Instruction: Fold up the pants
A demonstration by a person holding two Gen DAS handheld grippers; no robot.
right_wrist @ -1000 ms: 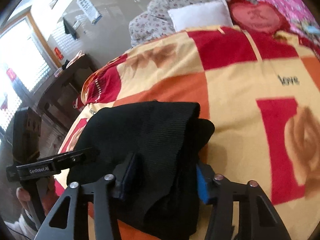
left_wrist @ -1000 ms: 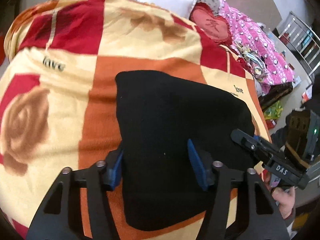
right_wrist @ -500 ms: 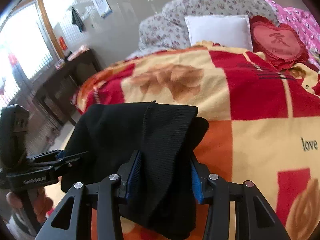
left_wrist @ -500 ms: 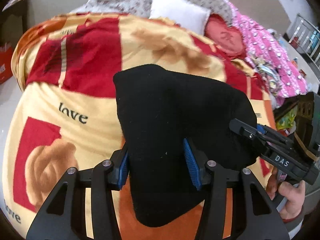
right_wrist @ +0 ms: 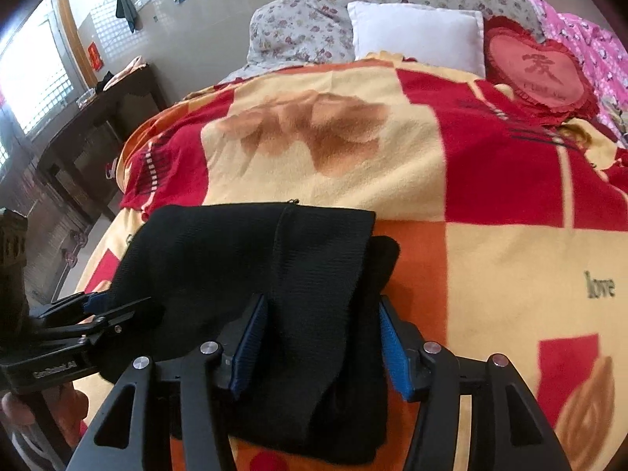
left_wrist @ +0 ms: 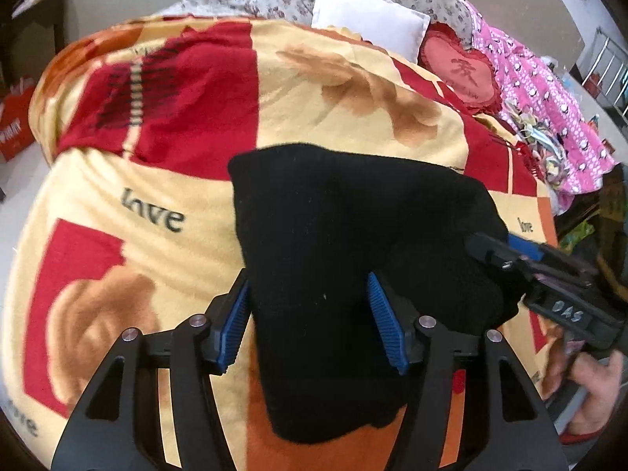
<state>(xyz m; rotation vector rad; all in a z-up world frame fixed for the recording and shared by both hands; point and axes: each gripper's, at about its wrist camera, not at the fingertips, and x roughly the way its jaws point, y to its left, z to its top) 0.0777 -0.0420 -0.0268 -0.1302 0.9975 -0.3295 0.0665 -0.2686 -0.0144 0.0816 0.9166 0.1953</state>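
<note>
1. Here, black knitted pants [left_wrist: 353,259], folded into a compact bundle, gripped at both near corners and lifted just above a fleece blanket of red, orange and cream squares [left_wrist: 129,180]; whether the far edge touches the blanket, not discernible.
2. Left gripper [left_wrist: 310,318]: blue ribbed pads [left_wrist: 382,325] closed against a thick wad of the cloth, one on either side. Right gripper [right_wrist: 320,333]: likewise clamped, on the ribbed band end of the bundle.
3. Step in hand, by judgement: carrying the near-finished fold over the bed, or laying one further fold across. Task seemingly well advanced, given the small layered shape.
4. Next move, by judgement: level lowering of both corners together onto the blanket, cloth kept taut between the grippers, then release of both clamps without dragging the top layer. Risk: layers sliding apart if one side lets go first.
5. Left wrist view only: plain smooth face of the bundle, the right gripper entering from the right edge with the person's right hand [left_wrist: 588,392] below it, and pink dotted bedding [left_wrist: 549,117].
6. Right wrist view only: ribbed band, a seam and a second layer peeping out at the right edge; dark wooden side table [right_wrist: 98,117] and a bright window at the left.
7. Both views: white square pillow [right_wrist: 416,35] and red heart-shaped cushion [right_wrist: 537,70] at the head of the bed.
</note>
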